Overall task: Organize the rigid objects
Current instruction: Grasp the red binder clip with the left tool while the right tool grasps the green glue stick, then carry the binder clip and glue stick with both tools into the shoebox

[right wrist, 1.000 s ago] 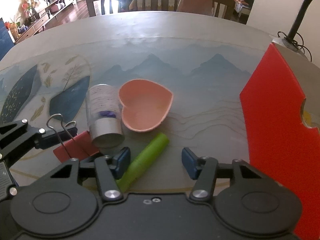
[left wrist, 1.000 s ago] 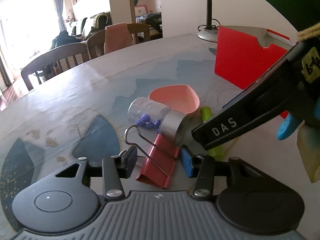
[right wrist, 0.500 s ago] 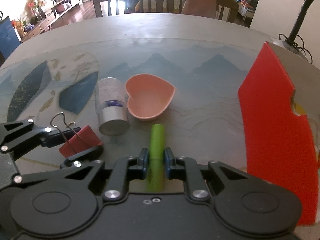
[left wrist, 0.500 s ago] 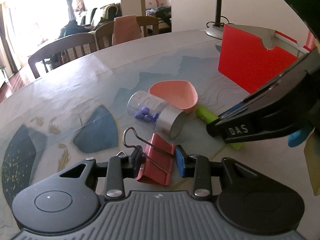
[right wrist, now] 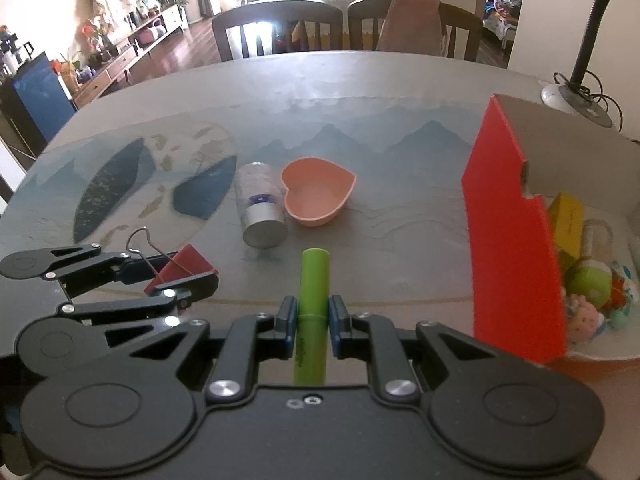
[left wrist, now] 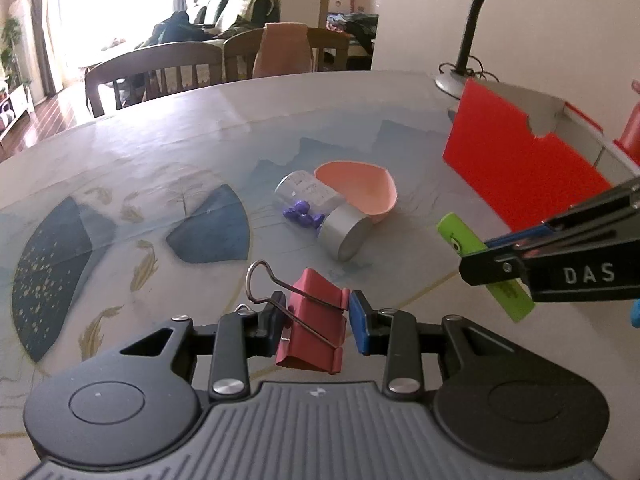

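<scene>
Left gripper clamped on a red metal binder clip with wire handles, pads pressing both its sides, the clip raised clear of the patterned table. Right gripper closed tight around a lime-green plastic marker, its capped end pointing toward the far side of the table. Lying on the table beyond: a clear cylindrical jar with a silver lid and purple pieces inside, touching a pink heart-shaped dish; to the right, a red-walled cardboard box holding small toys.
</scene>
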`<state>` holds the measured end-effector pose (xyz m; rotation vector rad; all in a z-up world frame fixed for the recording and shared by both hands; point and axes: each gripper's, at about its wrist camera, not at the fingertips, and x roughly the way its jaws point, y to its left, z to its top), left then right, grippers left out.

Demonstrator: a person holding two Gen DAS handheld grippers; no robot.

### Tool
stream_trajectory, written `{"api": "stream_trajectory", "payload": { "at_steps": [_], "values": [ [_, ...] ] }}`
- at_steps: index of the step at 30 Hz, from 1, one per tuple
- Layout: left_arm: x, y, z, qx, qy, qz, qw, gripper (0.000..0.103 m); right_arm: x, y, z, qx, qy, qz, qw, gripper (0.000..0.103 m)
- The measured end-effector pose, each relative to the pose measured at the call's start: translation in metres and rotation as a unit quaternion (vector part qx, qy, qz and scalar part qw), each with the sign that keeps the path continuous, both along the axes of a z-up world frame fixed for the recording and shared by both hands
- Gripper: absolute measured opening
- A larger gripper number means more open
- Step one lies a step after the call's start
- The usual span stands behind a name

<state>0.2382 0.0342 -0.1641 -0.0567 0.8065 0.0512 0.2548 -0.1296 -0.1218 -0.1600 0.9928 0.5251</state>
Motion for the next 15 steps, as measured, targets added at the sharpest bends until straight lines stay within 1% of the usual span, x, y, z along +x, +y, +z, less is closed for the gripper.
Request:
{"api": "stream_trajectory", "payload": {
  "at_steps": [3,9,15],
  "values": [
    [-0.005,-0.005,0.012,-0.007,-0.005,0.005,1.0,0.033,-0.004,-0.01,0.013,0.012,-0.005,0.003,1.0,0.015],
    [-0.009,-0.021,0.047,-0.022,-0.019,0.009,0.9995,0.033,-0.005,-0.035,0.042,0.038,-0.017,0.005,0.999,0.015],
    [0.0,-0.044,0.079,-0.03,-0.032,0.007,0.999,0.033,0.0,-0.068,0.065,0.058,-0.031,0.0,0.998,0.015]
  ]
}}
